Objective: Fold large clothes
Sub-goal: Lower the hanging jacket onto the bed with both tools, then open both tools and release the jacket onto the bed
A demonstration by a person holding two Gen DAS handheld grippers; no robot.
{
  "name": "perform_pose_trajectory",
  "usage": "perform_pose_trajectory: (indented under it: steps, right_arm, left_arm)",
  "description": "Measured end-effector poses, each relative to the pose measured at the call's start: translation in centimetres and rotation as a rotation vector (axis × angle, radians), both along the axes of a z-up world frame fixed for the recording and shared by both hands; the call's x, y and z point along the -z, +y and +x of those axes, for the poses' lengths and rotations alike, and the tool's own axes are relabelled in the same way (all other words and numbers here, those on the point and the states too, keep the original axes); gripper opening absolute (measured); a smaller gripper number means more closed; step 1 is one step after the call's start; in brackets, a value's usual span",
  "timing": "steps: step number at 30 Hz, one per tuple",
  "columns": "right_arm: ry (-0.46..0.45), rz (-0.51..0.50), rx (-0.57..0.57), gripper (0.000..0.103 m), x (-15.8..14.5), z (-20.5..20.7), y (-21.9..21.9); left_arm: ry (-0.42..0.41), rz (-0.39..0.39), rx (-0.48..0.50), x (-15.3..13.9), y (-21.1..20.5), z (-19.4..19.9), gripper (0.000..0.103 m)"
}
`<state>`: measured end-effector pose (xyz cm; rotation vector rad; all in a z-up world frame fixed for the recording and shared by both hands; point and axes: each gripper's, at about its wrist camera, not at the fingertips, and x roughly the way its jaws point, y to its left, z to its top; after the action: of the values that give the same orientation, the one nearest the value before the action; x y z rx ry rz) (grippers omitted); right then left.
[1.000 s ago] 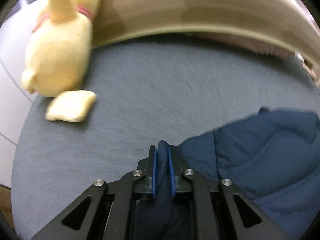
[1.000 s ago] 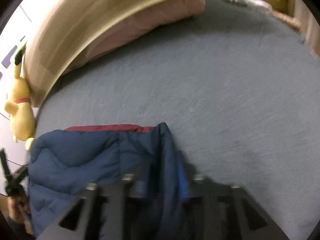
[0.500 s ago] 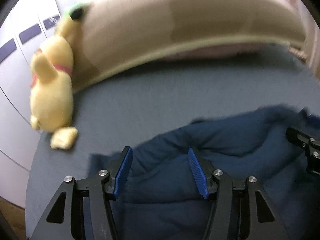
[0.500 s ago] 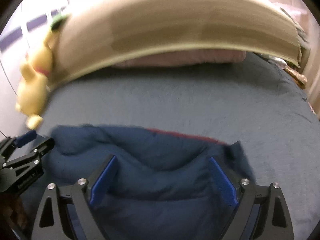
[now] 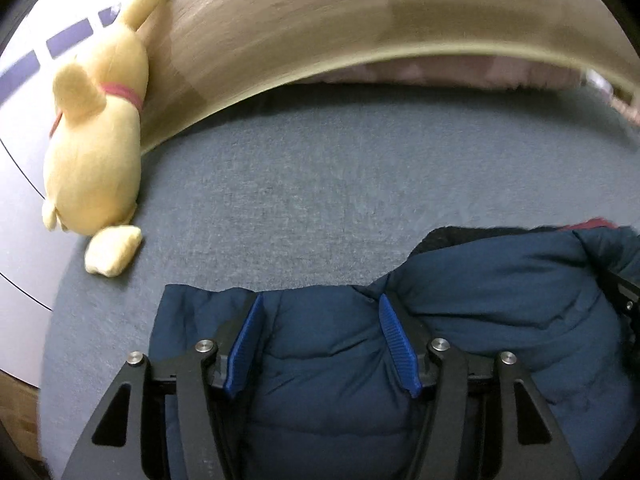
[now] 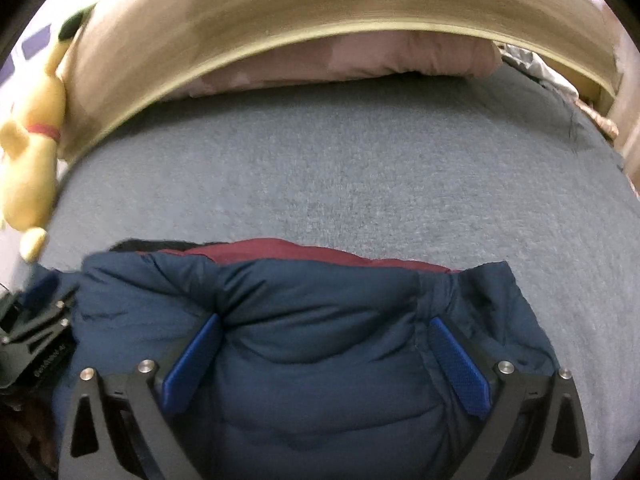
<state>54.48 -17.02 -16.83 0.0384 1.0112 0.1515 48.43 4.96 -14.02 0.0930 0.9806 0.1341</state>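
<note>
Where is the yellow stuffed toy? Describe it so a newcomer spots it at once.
Start at the bed's grey sheet and follow it to the wooden headboard. At the headboard's left end, against the sheet's edge, lies the yellow plush toy. It is the only yellow thing there, with a red collar and a black-tipped ear, well apart from the navy puffer jacket.

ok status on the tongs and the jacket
Left tongs open, right tongs open, both just let go. Blue jacket lying bunched on the bed. Yellow plush toy off to the side, not in the way.
</note>
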Motion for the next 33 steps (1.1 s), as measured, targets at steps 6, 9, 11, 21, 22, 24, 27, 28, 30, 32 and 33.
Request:
perform_pose_trajectory:
  steps: [6, 9, 11, 21, 22, 24, 27, 28, 30, 32, 33]
  right_arm:
    - [-0.125, 0.115, 0.011, 0.103, -7.3, -6.4, -4.4]
    - [-0.138, 0.172, -0.004, 0.103, -9.0, -12.2, -6.2]
    - [-0.150, 0.168, -0.004, 0.103, -8.7, -16.0, -6.6]
    - [-0.233, -0.086, 0.052, 0.103, -1.1, -24.9, -4.1]
    - [-0.238, -0.103, 0.051, 0.103, -0.7, -25.0, -4.2]
    - [-0.244, -0.132, 0.065, 0.103, 0.1, -24.7, -4.4]
    - [-0.232, -0.154, 0.074, 0.103, 1.1, -23.9, -4.7]
    - [-0.236, -0.164, 0.076, 0.103, 1.2, -23.9, -4.6]
    - [-0.235, -0.180, 0.077, 0.103, 1.7, -23.6, -4.3]
    - [-0.202, -0.156, 0.089, 0.103, 1.4, -23.0, -4.6]
    - [-0.183, -0.149, 0.092, 0.103, 1.1, -22.8, -4.8]
  left_arm:
    - [-0.061, -0.155, -0.032, -5.5, 5.3, -7.4, 0.062]
    - [-0.120, -0.157, -0.017, -7.4, 6.6, -13.0, 0.067]
    - [-0.140, -0.160, -0.017, -7.5, 6.7, -16.0, 0.068]
    - [-0.142, 0.018, -0.072, -1.1, 5.4, -22.6, 0.069]
    - [-0.138, 0.051, -0.080, -0.6, 5.4, -22.5, 0.071]
    - [-0.126, 0.075, -0.077, -0.3, 5.3, -22.3, 0.071]
    - [-0.115, 0.092, -0.081, 0.9, 5.5, -21.8, 0.074]
    - [-0.114, 0.096, -0.078, 1.3, 5.4, -21.9, 0.074]
    - [-0.117, 0.123, -0.071, 1.8, 5.0, -22.0, 0.075]
    - [-0.103, 0.106, -0.084, 1.3, 5.2, -21.8, 0.075]
    - [-0.096, 0.087, -0.094, 0.7, 5.5, -21.9, 0.074]
